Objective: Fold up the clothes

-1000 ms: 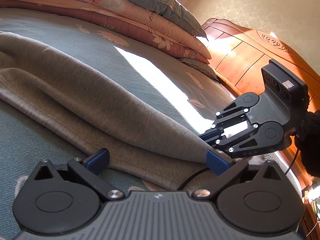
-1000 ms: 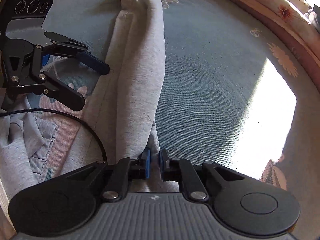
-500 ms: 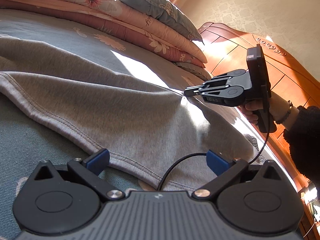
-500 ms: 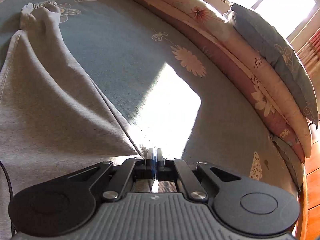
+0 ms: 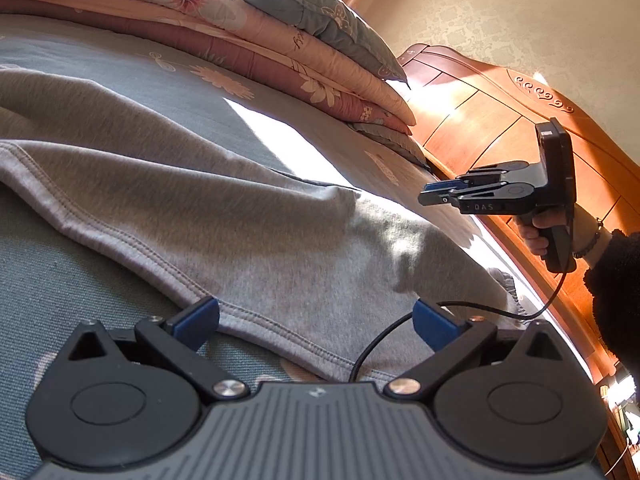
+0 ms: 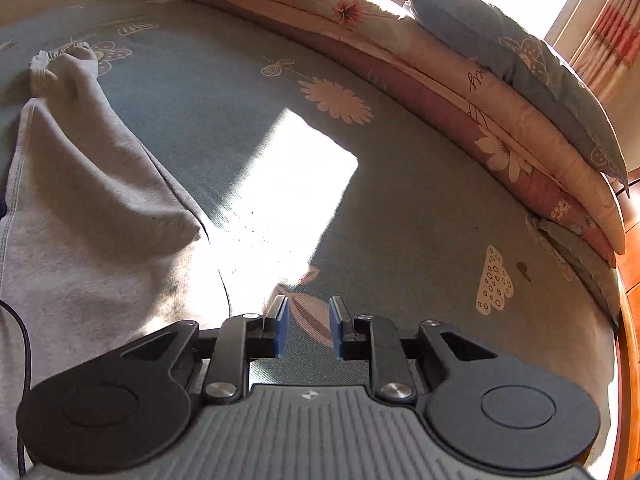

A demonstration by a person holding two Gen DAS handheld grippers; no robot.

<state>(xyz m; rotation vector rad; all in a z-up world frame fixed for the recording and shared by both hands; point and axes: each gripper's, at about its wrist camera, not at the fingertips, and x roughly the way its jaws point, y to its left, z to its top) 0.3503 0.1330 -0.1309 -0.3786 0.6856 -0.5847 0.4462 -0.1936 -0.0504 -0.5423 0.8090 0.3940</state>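
Folding: barely started, the grey garment (image 5: 248, 216) lies spread out, unfolded, across the left of frame on the bed (image 5: 80, 280)
Right tool (image 6: 306, 330): just let go, jaws parted, nothing between them
Left tool (image 5: 316, 320): spread wide, empty, over the hem
Left to do: all the folds, I'd guess

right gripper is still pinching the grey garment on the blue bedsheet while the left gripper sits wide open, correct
Not quite. The right gripper is not pinching the grey garment: its jaws have just been opening and only the blue bedsheet shows between them, as the right wrist view shows. The left gripper does sit wide open.
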